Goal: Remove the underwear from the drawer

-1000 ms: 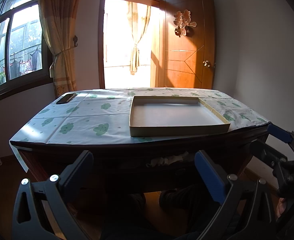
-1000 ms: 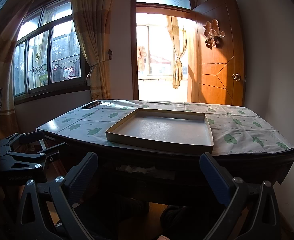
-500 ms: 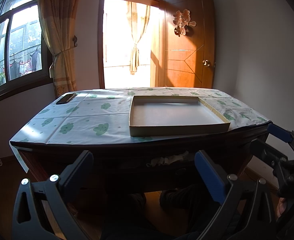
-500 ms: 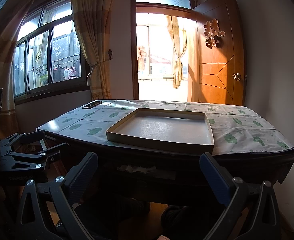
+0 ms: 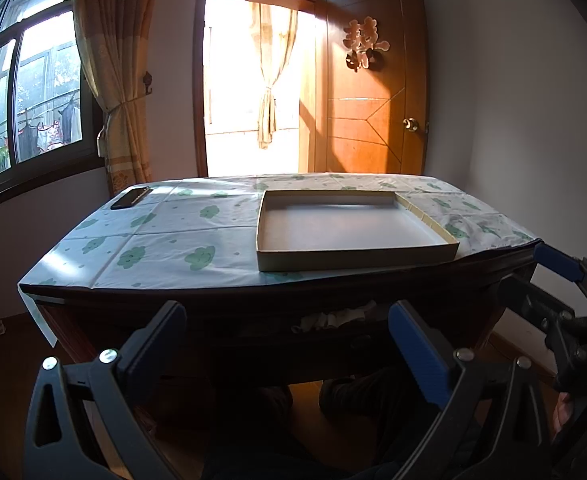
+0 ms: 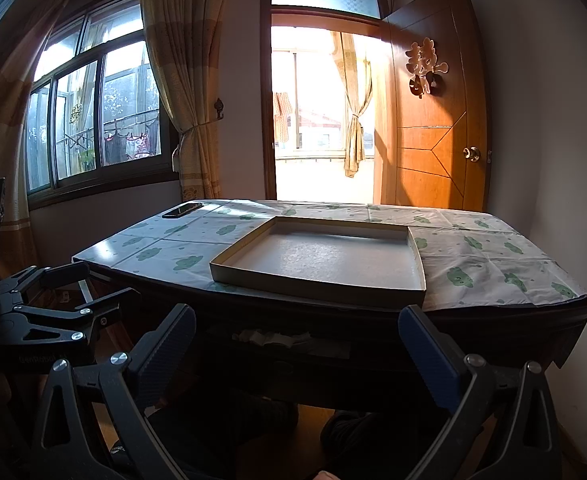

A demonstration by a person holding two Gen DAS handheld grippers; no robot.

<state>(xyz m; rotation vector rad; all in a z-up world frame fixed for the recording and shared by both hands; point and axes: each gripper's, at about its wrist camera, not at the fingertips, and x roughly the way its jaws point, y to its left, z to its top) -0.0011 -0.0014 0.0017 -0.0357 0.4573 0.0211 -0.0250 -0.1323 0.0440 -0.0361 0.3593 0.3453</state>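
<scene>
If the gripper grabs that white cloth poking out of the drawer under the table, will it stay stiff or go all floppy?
Probably floppy: the white cloth lies crumpled and bunched in the drawer, as soft fabric does. It looks thin, so likely light. It may dangle and unfold when lifted, and could snag under the table edge just above it. Both grippers, left and right, are open.

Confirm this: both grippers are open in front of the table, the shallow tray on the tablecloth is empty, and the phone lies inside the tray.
One thing is wrong. The phone lies on the tablecloth near the far left corner, apart from the tray, as the right wrist view shows. The rest holds: the left gripper and right gripper are open, and the tray is empty.
</scene>
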